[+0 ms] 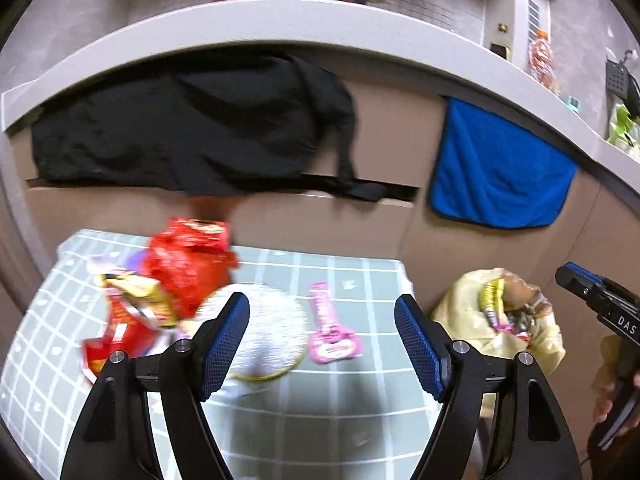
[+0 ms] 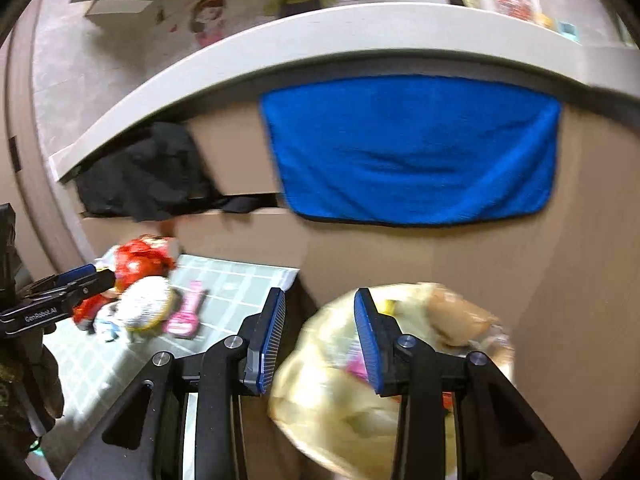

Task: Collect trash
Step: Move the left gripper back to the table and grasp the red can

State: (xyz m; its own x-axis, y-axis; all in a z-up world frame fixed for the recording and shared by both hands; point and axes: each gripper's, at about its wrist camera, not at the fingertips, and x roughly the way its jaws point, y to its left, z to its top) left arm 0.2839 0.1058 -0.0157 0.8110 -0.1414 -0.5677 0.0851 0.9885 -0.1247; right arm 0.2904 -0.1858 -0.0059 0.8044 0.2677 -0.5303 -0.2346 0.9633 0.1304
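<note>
A grey counter edge (image 1: 280, 20) curves above brown cabinet fronts, and below it stands a table under a green checked cloth (image 1: 304, 412), the landmark here. On the cloth's far left lies a heap of red snack wrappers (image 1: 176, 280); right of them a silver foil disc (image 1: 264, 332), then a pink guitar-shaped wrapper (image 1: 330, 330). The left gripper (image 1: 322, 344) hangs over the cloth, jaws spread wide with nothing between them. Off the cloth's right edge, a yellowish trash bag (image 2: 340, 392) (already holding wrappers) is pinched by the right gripper (image 2: 320, 340). A blue towel (image 2: 412, 148) hangs above.

Motion blur smears the red wrappers (image 1: 184, 268) and yellow bag (image 2: 360, 380)
</note>
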